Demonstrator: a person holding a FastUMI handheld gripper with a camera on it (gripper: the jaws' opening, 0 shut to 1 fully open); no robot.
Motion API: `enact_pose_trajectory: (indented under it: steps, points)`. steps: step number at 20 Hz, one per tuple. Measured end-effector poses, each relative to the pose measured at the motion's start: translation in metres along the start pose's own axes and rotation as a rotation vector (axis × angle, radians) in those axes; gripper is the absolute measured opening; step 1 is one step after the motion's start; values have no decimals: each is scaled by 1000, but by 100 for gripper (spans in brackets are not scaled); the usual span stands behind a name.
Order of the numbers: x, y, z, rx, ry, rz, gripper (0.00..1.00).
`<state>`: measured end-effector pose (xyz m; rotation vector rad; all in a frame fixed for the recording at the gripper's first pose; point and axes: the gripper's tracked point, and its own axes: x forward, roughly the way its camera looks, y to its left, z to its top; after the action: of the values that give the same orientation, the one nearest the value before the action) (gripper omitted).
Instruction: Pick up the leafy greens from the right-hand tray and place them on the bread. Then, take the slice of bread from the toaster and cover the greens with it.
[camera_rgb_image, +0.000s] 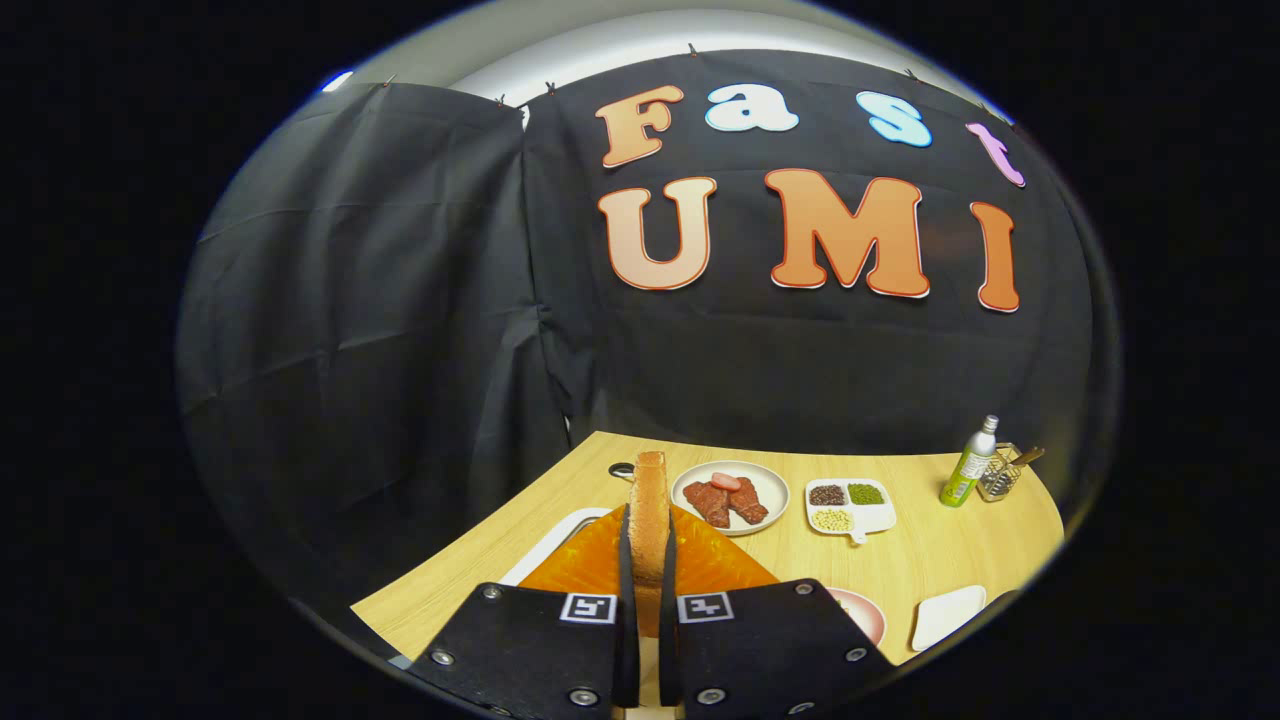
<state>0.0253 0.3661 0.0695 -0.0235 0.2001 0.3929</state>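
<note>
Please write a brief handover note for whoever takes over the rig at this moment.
Hand-held gripper: shut on the slice of bread, held upright on edge between both fingers, lifted above the orange tray just ahead.
Beyond: plate of meat, divided dish of beans, green bottle on the wooden table.
Done: the slice is in the grip.
Greens and lower bread lie hidden behind the fingers; their state cannot be told.
Left: lay the slice over the greens, release.

Claw (648, 560) fingers clamped on bread slice (650, 500), held upright.
</note>
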Motion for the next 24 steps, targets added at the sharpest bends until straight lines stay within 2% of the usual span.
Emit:
enact_pose_trajectory:
  steps: [8,14,24]
  points:
    - [-5,-51,-35,-5,30,-69,8]
    - [-3,-72,-70,5,72,-70,8]
    - [10,-110,-143,107,191,-37,8]
